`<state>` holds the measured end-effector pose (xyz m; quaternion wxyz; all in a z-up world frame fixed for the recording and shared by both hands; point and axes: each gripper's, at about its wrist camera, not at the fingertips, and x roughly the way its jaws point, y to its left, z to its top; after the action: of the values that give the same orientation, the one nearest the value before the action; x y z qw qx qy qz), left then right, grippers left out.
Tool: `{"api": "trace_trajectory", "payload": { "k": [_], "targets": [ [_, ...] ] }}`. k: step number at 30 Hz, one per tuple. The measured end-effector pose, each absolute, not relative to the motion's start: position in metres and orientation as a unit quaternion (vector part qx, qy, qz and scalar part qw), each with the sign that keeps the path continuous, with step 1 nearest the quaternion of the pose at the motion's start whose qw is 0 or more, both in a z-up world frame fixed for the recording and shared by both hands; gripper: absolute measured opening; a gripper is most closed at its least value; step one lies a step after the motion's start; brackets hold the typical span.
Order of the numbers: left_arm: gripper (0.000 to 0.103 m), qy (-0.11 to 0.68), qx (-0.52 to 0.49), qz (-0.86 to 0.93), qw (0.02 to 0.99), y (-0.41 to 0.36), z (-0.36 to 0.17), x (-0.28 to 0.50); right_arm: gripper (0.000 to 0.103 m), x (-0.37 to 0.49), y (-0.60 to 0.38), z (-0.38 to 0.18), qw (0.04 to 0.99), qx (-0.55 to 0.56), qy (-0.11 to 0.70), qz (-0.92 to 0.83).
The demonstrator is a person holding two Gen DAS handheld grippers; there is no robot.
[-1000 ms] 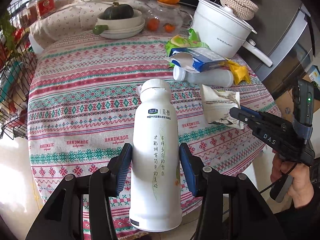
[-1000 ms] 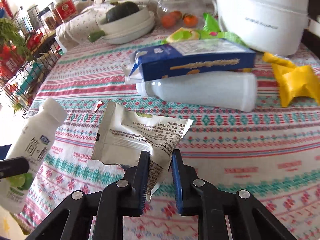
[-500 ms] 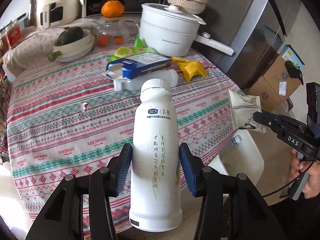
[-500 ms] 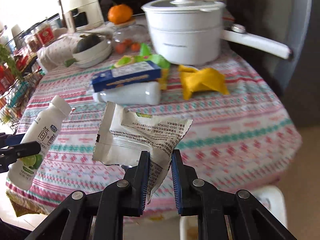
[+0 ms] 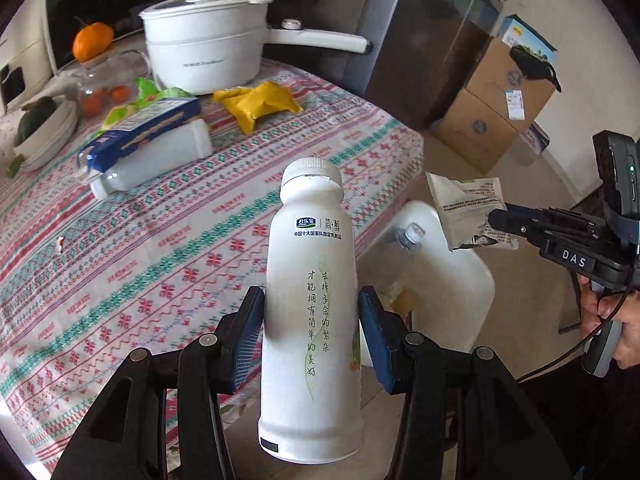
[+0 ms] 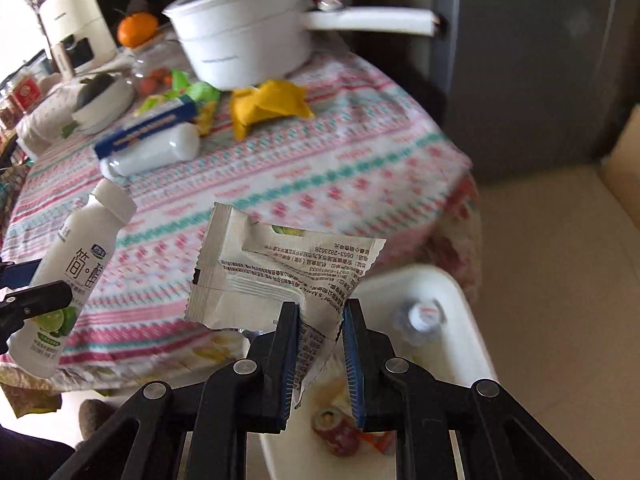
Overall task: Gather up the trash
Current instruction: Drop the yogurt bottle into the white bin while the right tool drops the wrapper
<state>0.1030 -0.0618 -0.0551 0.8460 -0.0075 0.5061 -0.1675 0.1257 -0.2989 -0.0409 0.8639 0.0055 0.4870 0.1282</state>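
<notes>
My left gripper [image 5: 311, 298] is shut on a white drink bottle [image 5: 310, 240], held upright past the table's edge. In the right wrist view the same bottle [image 6: 76, 272] shows at the left. My right gripper [image 6: 320, 312] is shut on a torn white snack wrapper [image 6: 280, 268], which hangs over the white trash bin [image 6: 468, 312] on the floor. From the left wrist view, the wrapper [image 5: 460, 200] and right gripper [image 5: 498, 216] are above the bin [image 5: 452, 280]. A blue carton [image 5: 148, 132], a lying white bottle [image 5: 160, 160], a yellow wrapper [image 5: 260, 104] and a green wrapper [image 5: 152, 92] remain on the tablecloth.
A white pot [image 5: 204, 52] with a long handle, an orange and a bowl stand at the table's back. The bin holds a plastic bottle [image 6: 420, 316] and a can [image 6: 336, 432]. Cardboard boxes [image 5: 492, 112] sit on the floor beyond, beside a dark cabinet.
Both grippers have swung right, off the table toward the bin, each keeping its load. The wrapper has gone from over the cloth to over the bin.
</notes>
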Motion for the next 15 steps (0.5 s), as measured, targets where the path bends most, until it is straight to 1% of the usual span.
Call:
{"api": "trace_trajectory", "payload": {
  "k": [9,15],
  "targets": [
    [0.051,0.558,0.037,-0.251,0.790,-0.157,-0.099,0.105,0.019,0.111,-0.358,-0.053,0.860,0.018,0.505,0.077],
    [0.051,0.599,0.057,-0.261,0.755,-0.196,-0.135,0.113,0.019,0.109,-0.381,-0.058,0.855,0.023,0.514,0.055]
  ]
}}
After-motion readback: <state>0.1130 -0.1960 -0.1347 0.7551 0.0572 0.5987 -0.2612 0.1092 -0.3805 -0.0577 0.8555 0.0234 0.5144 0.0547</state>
